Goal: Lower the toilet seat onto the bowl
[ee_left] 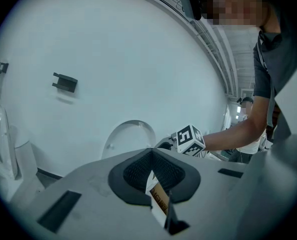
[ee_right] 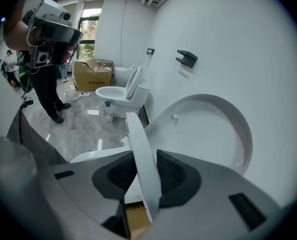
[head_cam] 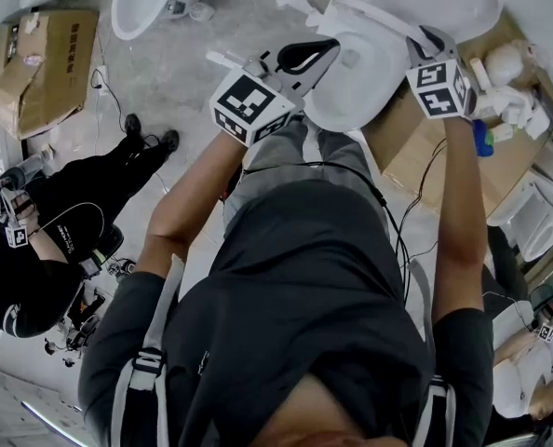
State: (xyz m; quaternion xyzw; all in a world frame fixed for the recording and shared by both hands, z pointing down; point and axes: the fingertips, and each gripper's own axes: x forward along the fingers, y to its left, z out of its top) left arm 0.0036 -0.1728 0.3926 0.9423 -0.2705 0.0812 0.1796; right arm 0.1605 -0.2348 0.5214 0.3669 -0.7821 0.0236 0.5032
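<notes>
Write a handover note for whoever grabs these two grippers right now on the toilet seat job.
Left gripper: jaws together, nothing in them, held near the toilet.
Right gripper: clamped on the rim of the toilet seat.
Seat: raised, standing clear of the lid, which leans up at the wall; not yet on the bowl.
Done: seat gripped and off the lid.
Left: swing it down onto the bowl, then let go.
</notes>
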